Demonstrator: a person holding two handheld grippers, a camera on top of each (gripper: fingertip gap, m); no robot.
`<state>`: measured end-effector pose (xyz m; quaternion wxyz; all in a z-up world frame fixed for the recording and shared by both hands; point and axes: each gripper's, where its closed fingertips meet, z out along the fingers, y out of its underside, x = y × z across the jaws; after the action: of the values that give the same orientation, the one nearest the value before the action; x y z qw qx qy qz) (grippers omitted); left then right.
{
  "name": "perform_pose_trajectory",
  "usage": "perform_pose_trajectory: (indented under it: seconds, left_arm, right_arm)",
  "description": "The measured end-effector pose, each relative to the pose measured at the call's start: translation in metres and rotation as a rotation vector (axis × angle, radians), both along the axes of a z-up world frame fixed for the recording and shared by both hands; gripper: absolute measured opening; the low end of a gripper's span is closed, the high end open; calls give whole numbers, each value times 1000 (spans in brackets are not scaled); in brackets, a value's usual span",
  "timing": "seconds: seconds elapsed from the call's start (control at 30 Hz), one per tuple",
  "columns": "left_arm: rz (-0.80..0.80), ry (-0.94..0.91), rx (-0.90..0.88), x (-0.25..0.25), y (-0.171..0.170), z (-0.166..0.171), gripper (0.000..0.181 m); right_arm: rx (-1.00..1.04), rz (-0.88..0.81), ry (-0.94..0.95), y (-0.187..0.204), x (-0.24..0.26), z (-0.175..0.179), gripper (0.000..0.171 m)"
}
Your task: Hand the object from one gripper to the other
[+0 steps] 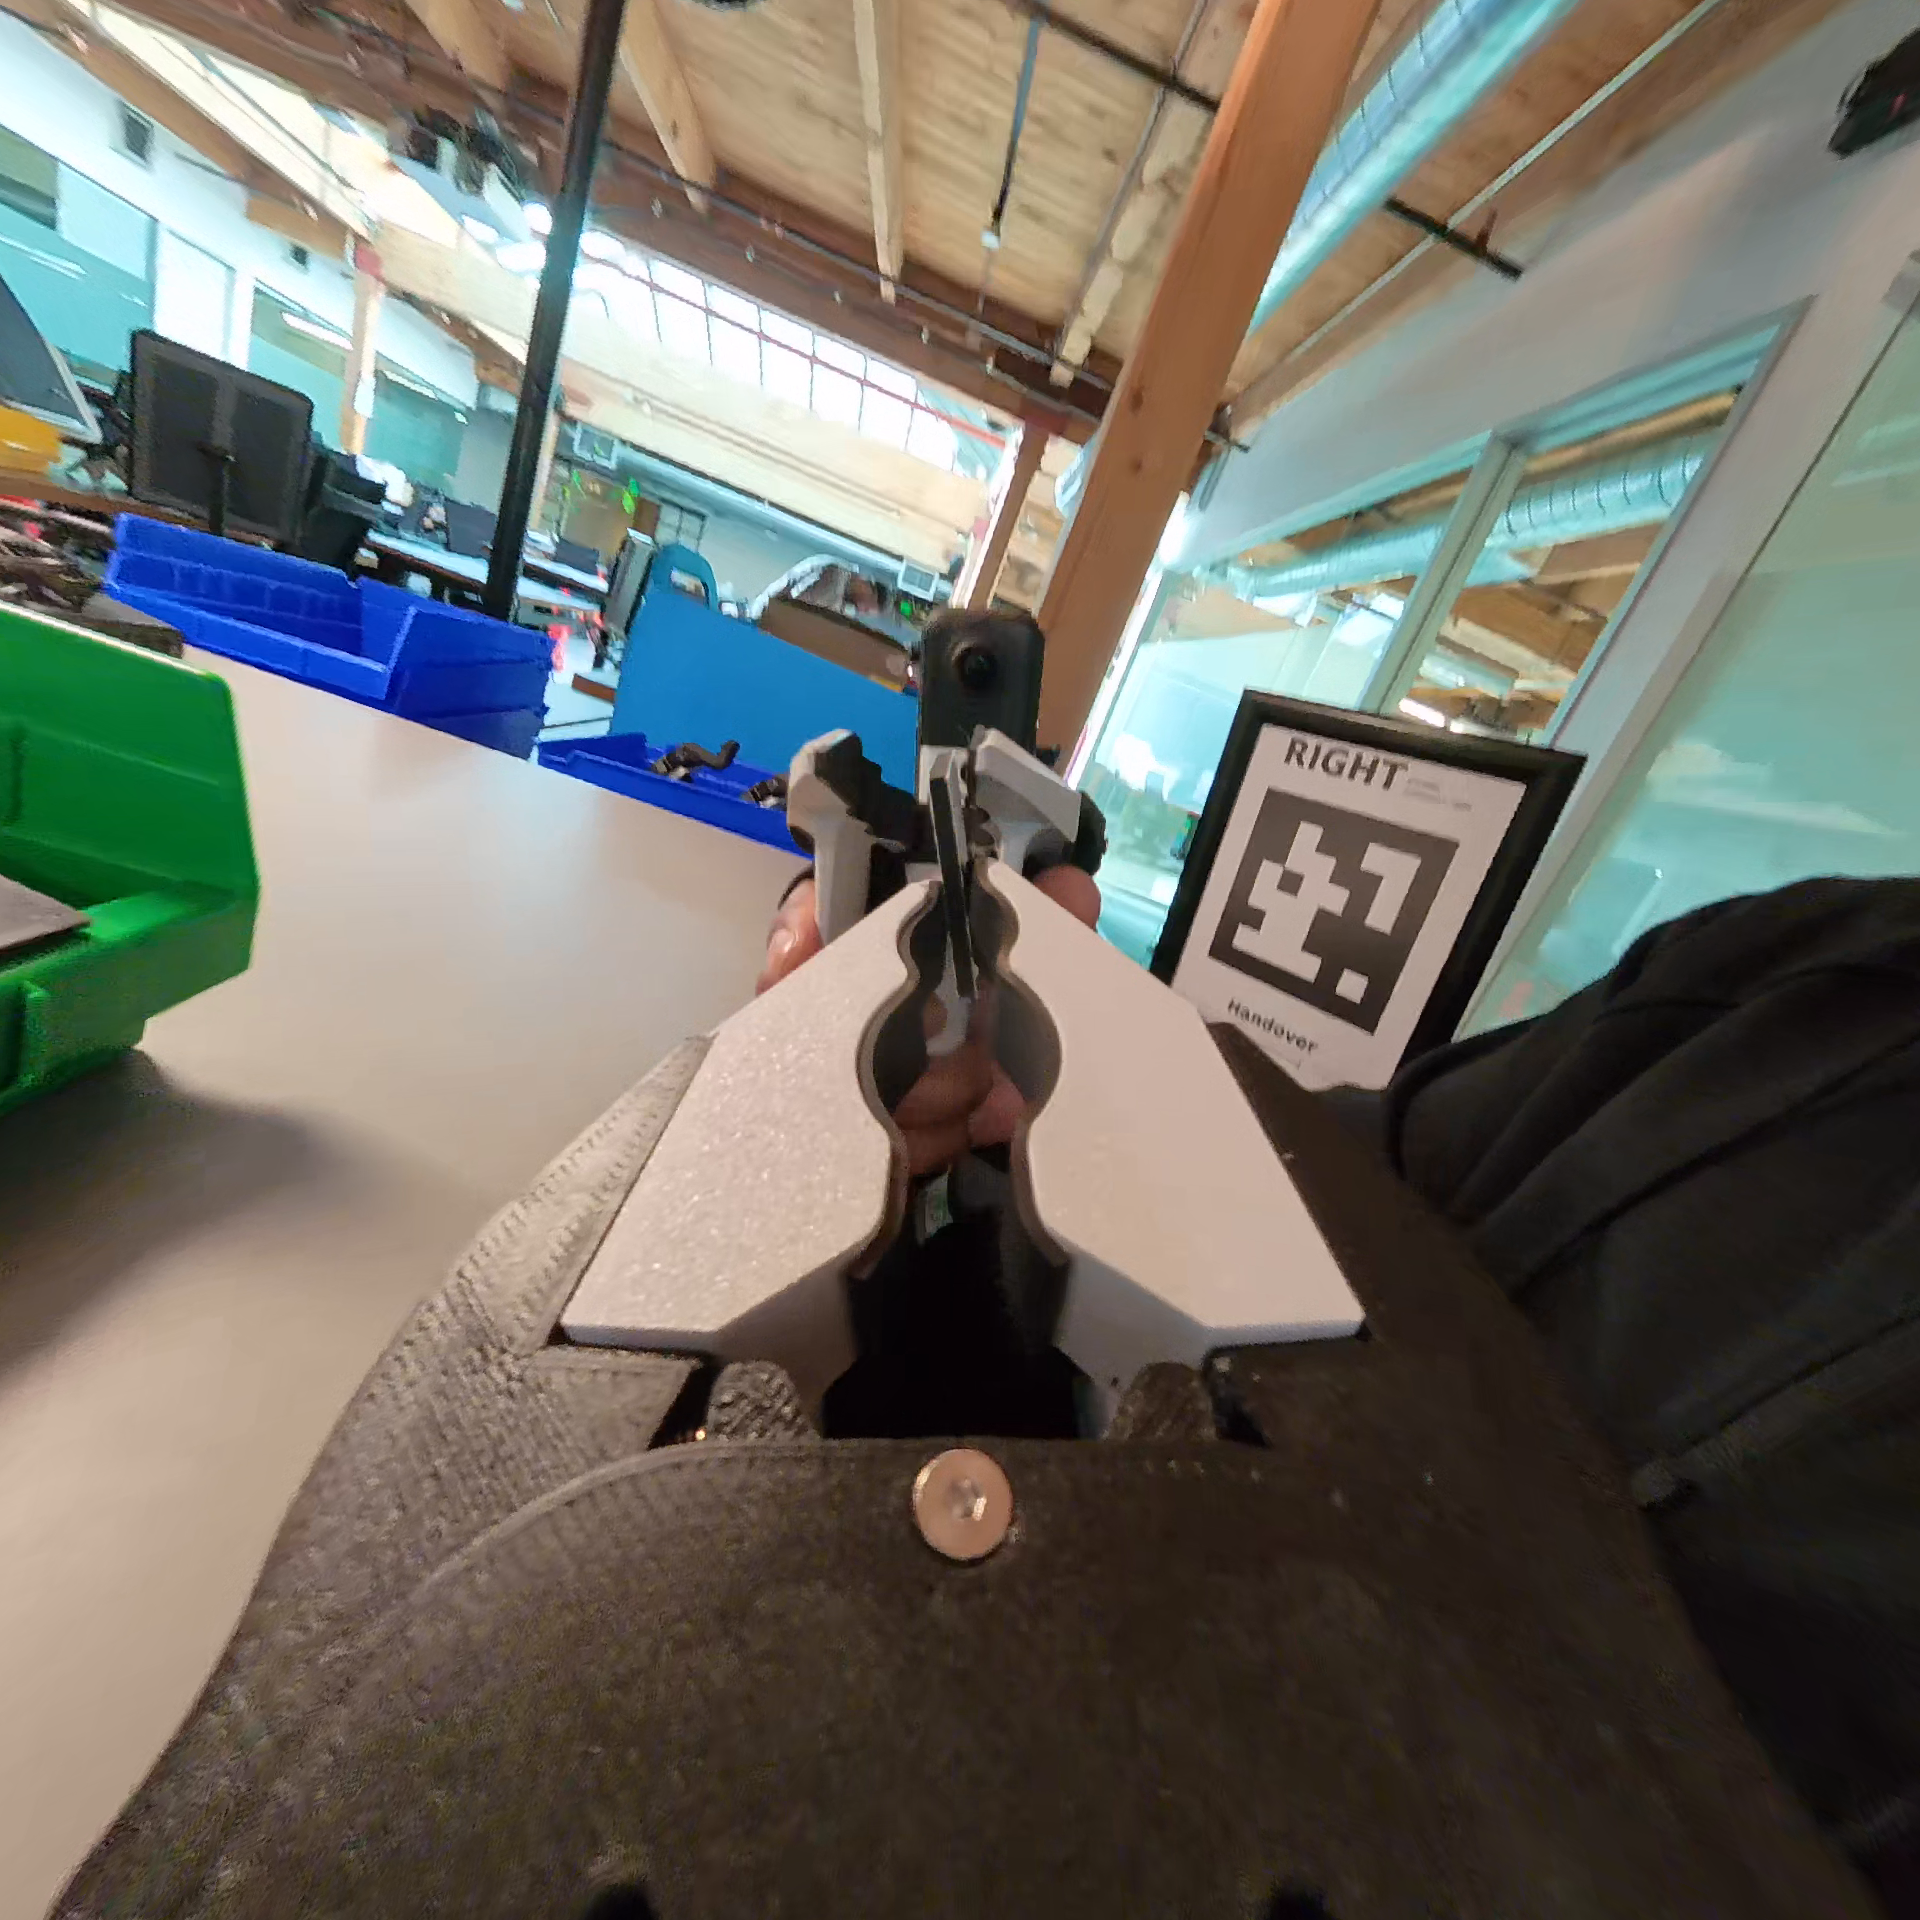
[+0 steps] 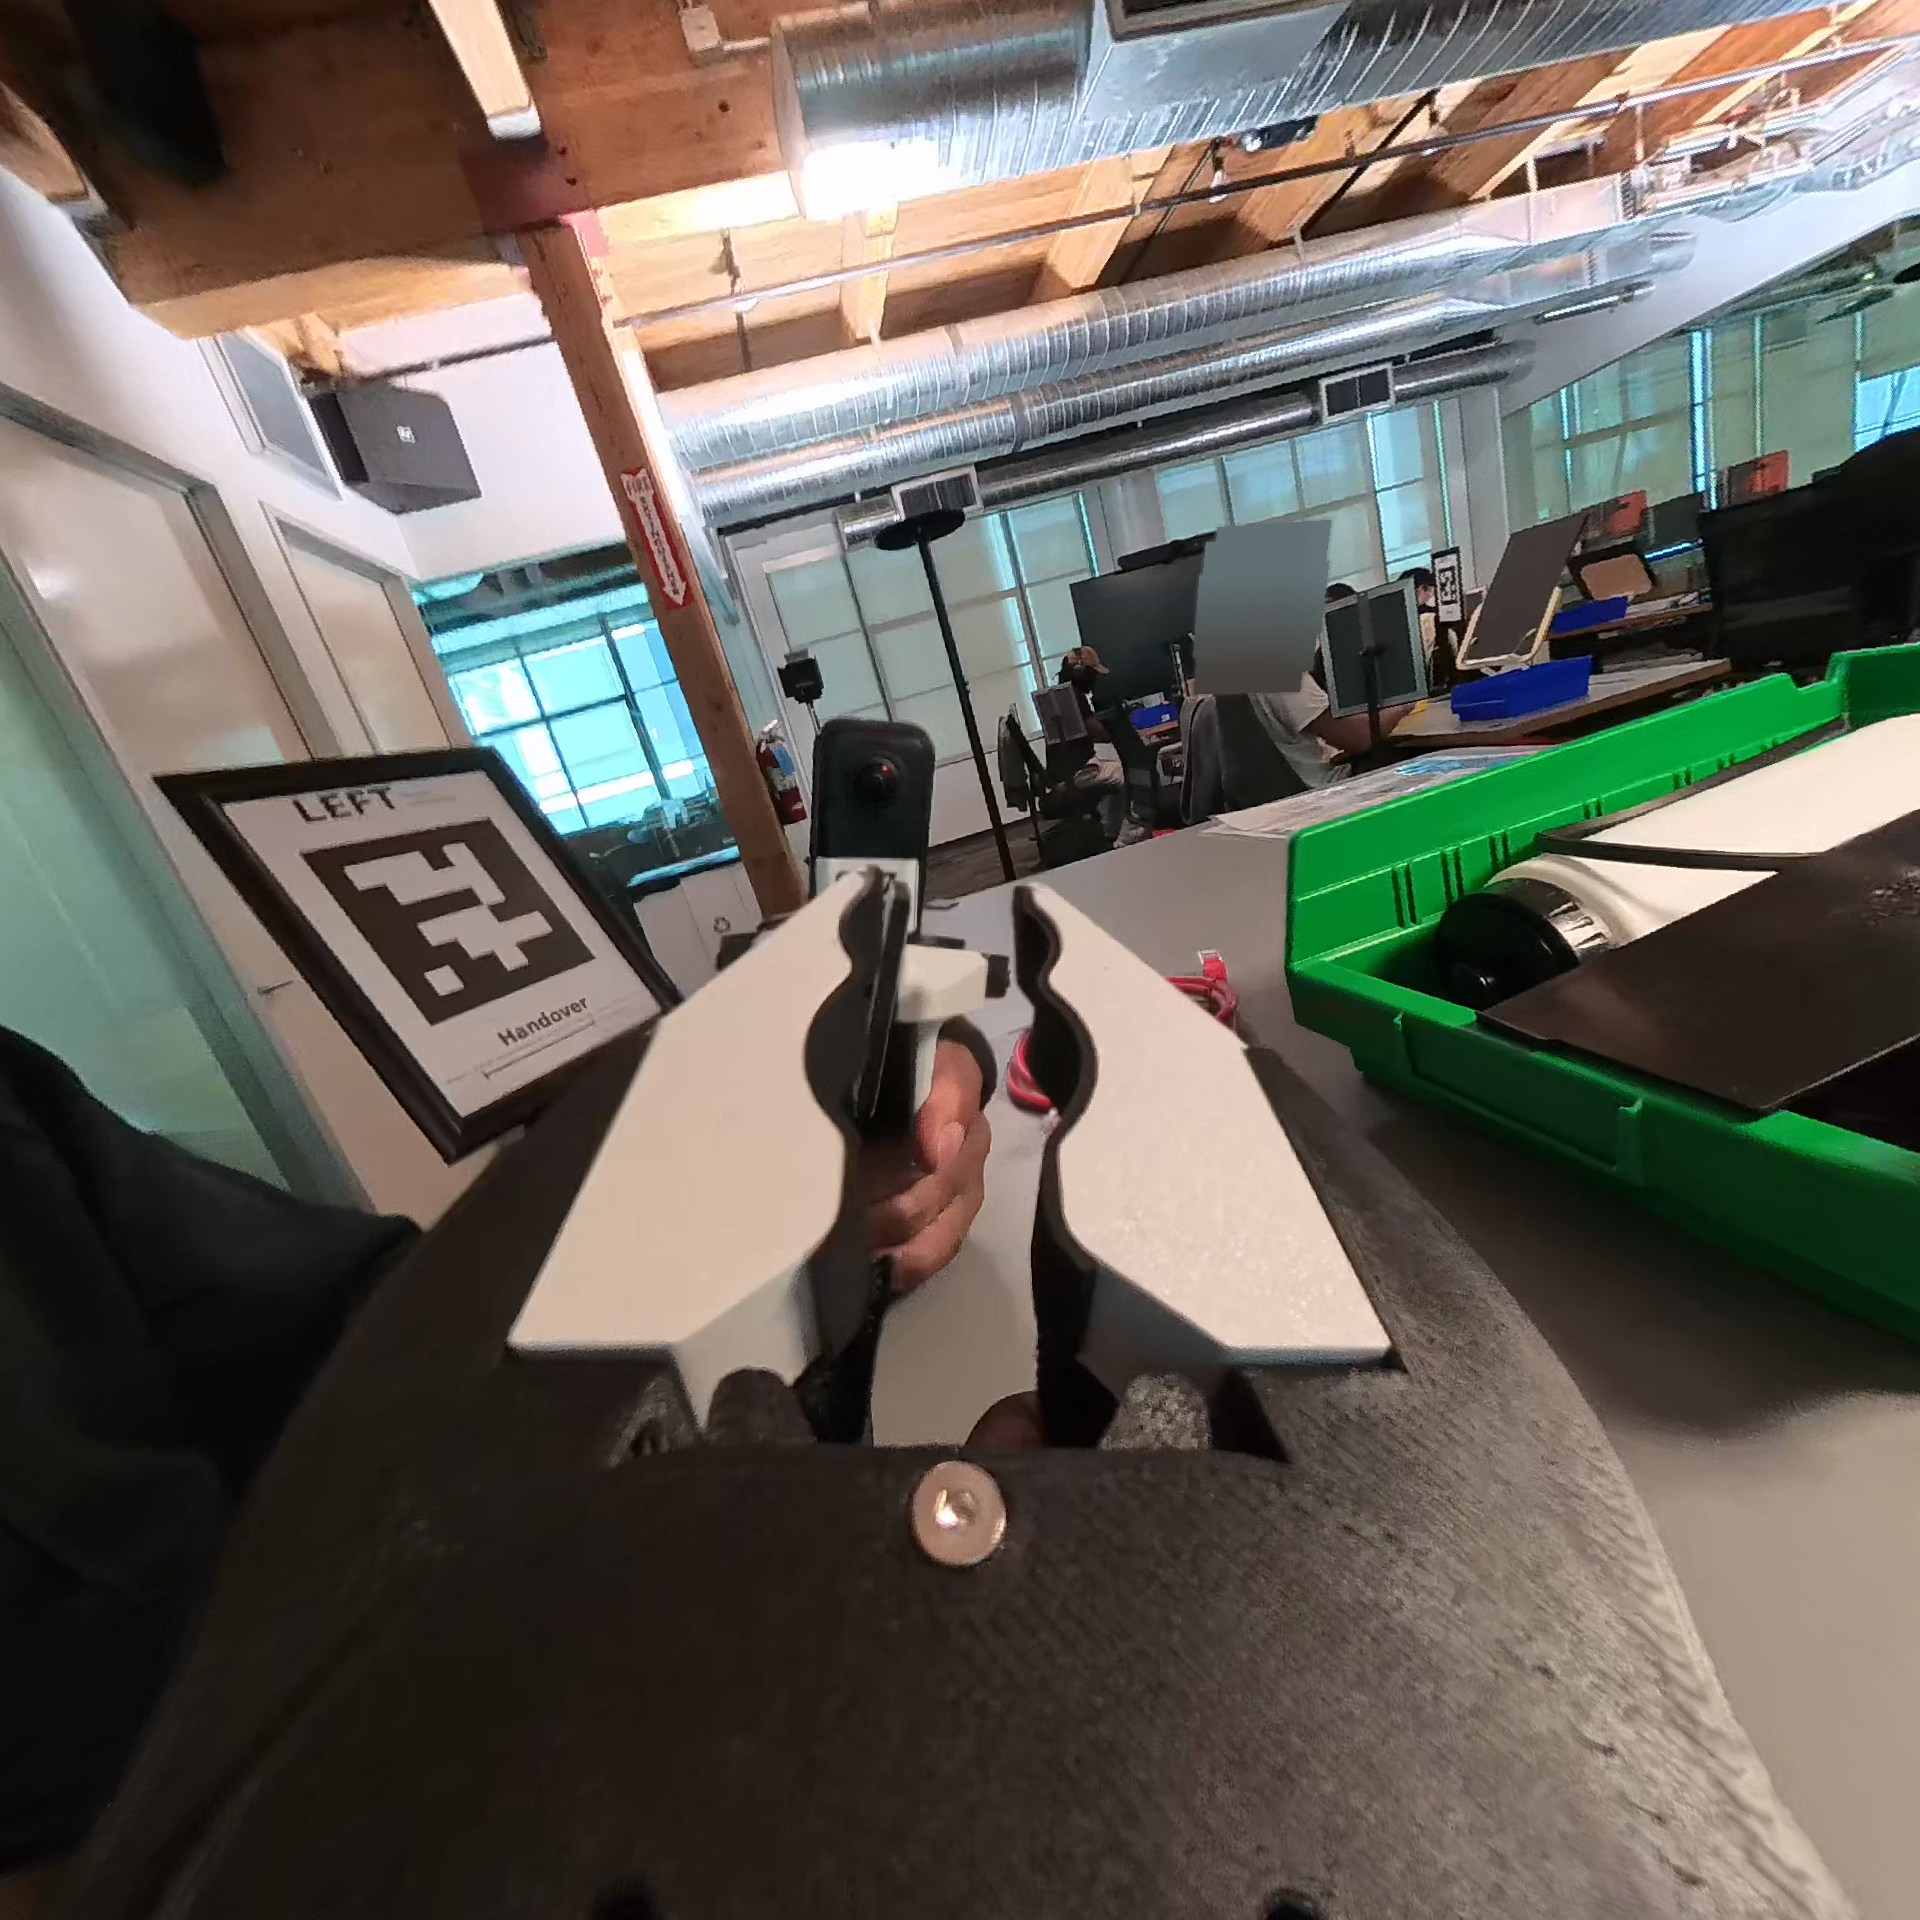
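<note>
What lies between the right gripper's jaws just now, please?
The thin black object, edge-on beside one jaw, with the left gripper beyond; the right wrist view shows it.

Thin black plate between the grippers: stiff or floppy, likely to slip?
The thin black plate looks straight edge-on, so probably stiff. Very thin, so likely light. Pinched by the left gripper on smooth-looking faces, it might pivot or slip.

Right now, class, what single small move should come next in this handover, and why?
Probably close the right gripper on the thin black plate. The left gripper looks shut on the plate's other end, while the right's jaws stand open with the plate between them, lying against one finger.
</note>
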<state>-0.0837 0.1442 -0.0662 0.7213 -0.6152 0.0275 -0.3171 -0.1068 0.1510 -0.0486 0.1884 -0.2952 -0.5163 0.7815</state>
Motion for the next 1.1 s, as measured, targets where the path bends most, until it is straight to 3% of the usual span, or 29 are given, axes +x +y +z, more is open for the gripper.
perform_pose_trajectory:
  seconds: [0.07, 0.27, 0.4, 0.57, 0.7, 0.9, 1.1]
  left_arm:
    - [-12, 38, -36, 7, 3, -5, 4]
    - [4, 69, -95, 10, 10, -13, 19]
    - [15, 94, -116, 11, 13, -16, 5]
    - [60, -12, -19, -9, 3, -2, 4]
    - [110, -97, 94, -29, -9, 11, 2]
    - [106, -76, 83, -26, -7, 10, 3]
    - [70, -72, 73, -20, -7, 9, 3]
  right_arm:
    - [44, 16, 22, -5, 5, -1, 6]
    - [35, -12, 51, -1, 6, 6, 5]
    - [30, -13, 51, -2, 5, 5, 5]
    - [63, -43, 23, 8, 2, -1, 2]
    - [164, 26, -57, -3, 4, -22, 1]
    - [275, 83, -71, -22, 11, -32, 2]
    - [167, 41, -84, -8, 4, -23, 25]
